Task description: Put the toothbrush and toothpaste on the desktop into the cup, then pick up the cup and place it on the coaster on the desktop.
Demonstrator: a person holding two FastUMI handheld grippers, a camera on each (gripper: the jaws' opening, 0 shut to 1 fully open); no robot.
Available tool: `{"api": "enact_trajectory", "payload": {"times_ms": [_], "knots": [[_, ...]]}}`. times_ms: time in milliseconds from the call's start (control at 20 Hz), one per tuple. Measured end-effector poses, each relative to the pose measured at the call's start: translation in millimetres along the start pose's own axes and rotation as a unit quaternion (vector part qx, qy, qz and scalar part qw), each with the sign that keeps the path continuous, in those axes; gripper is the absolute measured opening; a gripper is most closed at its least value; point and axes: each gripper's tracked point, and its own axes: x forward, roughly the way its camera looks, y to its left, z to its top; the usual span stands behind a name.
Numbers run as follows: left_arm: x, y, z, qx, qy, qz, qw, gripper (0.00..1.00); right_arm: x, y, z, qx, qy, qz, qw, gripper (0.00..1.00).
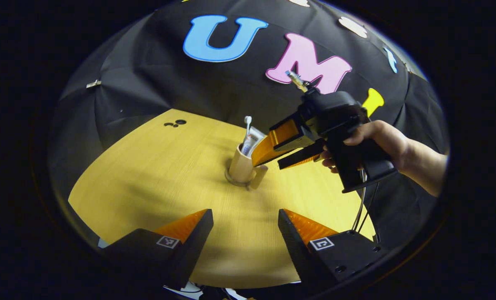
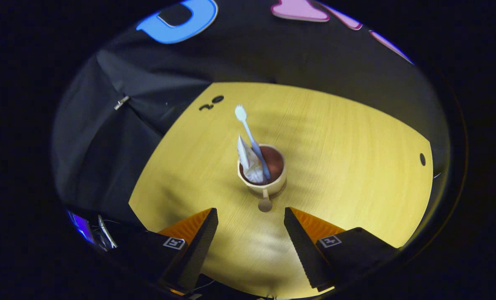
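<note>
A tan cup [image 1: 241, 166] stands upright near the middle of the wooden counter [image 1: 156, 175], seated on a round coaster [image 1: 234, 181] whose edge shows under its base. Its stubby handle [image 1: 259, 176] sticks out to the side, toward the right tongs [image 1: 275, 160]. Inside the cup, a toothbrush [image 1: 247, 125] stands bristles up, leaning against the rim, with a toothpaste tube [image 1: 251, 141] just beside it, its crimped end rising above the rim. In the left gripper view, the right tongs, held by a hand [image 1: 377, 141], hover close to the cup's handle side with their jaws spread and nothing between them. The left tongs [image 1: 246, 227] sit well back from the cup, also spread wide and empty. In the right gripper view, the cup [image 2: 264, 179] is seen from above with its dark inside, the toothbrush [image 2: 250, 137] and toothpaste tube [image 2: 248, 160] slanting up to the left, and the handle [image 2: 265, 202] pointing straight toward the gap between the right tongs [image 2: 251, 233].
</note>
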Motion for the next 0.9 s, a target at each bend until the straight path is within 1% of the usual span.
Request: {"api": "enact_trajectory", "payload": {"times_ms": [100, 250, 350, 400, 500, 550, 600, 750, 800, 900], "knots": [[-5.8, -5.7, 17.4, 0.02, -0.019, -0.002, 1.0, 0.98, -39.0, 0.8, 18.7, 0.023, -0.069, 0.002, 0.997, 0.99], [-16.1, -18.9, 46.3, 0.042, -0.058, -0.005, 0.997, 0.98, -96.2, -18.3, 29.4, 0.043, -0.154, -0.025, 0.987, 0.98], [-24.0, -19.1, 66.2, 0.06, -0.085, 0.015, 0.994, 0.97, -129.1, -29.9, 30.6, 0.047, -0.212, -0.041, 0.975, 0.98], [-26.7, -22.6, 74.6, 0.068, -0.098, 0.021, 0.993, 0.98, -146.5, -41.4, 28.3, 0.04, -0.24, -0.059, 0.968, 0.98], [-30.2, -30.6, 92.4, 0.072, -0.121, 0.023, 0.99, 0.97, -165.2, -59.4, 22.4, 0.026, -0.288, -0.103, 0.952, 0.98], [-33.4, -35.2, 101.3, 0.071, -0.132, 0.022, 0.988, 0.97, -178.3, -65.1, 16.5, 0.024, -0.312, -0.116, 0.943, 0.98], [-36.9, -38.5, 109.1, 0.07, -0.144, 0.021, 0.987, 0.97, -186.8, -70.1, 7.6, 0.027, -0.327, -0.127, 0.936, 0.98], [-40.8, -35.3, 129.9, 0.076, -0.174, 0.039, 0.981, 0.97, -199.7, -80.3, -24.0, 0.051, -0.348, -0.145, 0.925, 0.98], [-38.5, -35.6, 132.9, 0.078, -0.179, 0.044, 0.98, 0.97, -199.5, -83.9, -33.4, 0.054, -0.35, -0.153, 0.923, 0.98], [-33.9, -39.9, 132.4, 0.085, -0.18, 0.038, 0.979, 0.97, -188.7, -92.2, -55.5, 0.047, -0.329, -0.17, 0.928, 0.98]]}}
